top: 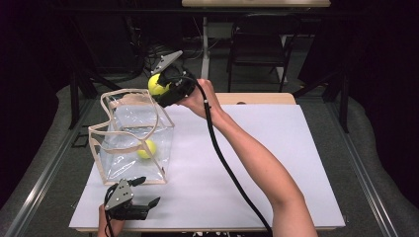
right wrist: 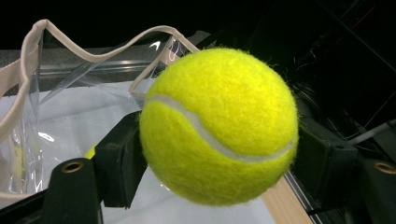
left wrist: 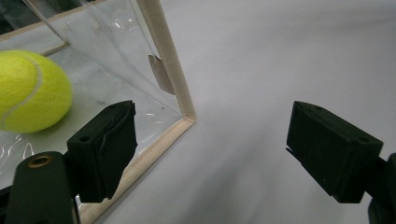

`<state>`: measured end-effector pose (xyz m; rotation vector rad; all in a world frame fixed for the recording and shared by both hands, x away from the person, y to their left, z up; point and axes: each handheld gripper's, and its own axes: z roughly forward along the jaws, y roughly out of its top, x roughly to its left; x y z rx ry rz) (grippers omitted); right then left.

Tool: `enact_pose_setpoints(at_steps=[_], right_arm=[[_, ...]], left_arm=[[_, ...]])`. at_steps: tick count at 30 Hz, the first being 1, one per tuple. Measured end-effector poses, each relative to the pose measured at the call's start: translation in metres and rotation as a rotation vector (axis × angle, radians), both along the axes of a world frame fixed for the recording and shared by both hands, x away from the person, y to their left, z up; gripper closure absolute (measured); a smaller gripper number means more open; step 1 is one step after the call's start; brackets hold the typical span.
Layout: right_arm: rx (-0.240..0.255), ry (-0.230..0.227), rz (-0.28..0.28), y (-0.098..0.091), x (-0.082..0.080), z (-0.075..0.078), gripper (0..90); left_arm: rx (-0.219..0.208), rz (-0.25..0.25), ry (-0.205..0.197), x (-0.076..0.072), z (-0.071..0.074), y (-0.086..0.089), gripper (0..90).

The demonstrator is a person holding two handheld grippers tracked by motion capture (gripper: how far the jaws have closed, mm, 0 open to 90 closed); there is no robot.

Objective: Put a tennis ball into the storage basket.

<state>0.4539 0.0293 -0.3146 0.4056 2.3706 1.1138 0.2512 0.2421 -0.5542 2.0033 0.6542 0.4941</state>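
Observation:
A clear plastic bag [top: 129, 140] with beige trim stands open on the white table sheet [top: 247, 163] at the left. One yellow tennis ball [top: 146, 148] lies inside it on the bottom, and it shows through the bag wall [left wrist: 30, 91]. My right gripper [top: 163, 88] hangs above the bag's far right rim, shut on a second tennis ball [right wrist: 218, 126]. The bag's wavy rim [right wrist: 35, 42] is just beyond and below that ball. My left gripper [top: 146, 191] rests open near the table's front edge, beside the bag's near corner [left wrist: 187, 119], with nothing between its jaws.
A wooden table edge [top: 257, 98] runs behind the white sheet. A dark folding chair [top: 259, 44] and table legs stand in the background. The sheet stretches bare to the right of the bag. A black cable [top: 232, 173] trails along the person's right forearm.

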Motion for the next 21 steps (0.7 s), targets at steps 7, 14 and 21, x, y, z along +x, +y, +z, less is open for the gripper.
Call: enact_pose_setpoints(at_steps=[7, 14, 21], right_arm=[[-0.008, -0.002, 0.012, 0.010, -0.002, 0.000, 25.9], [-0.011, -0.008, 0.023, 0.018, -0.003, 0.000, 26.0], [-0.008, -0.009, 0.027, 0.024, -0.004, -0.001, 25.9]], left_arm=[[-0.001, 0.000, -0.001, 0.000, 0.000, 0.000, 15.9], [-0.002, 0.000, 0.000, 0.000, 0.000, 0.000, 15.9], [-0.002, -0.001, 0.000, 0.000, 0.000, 0.000, 15.9]])
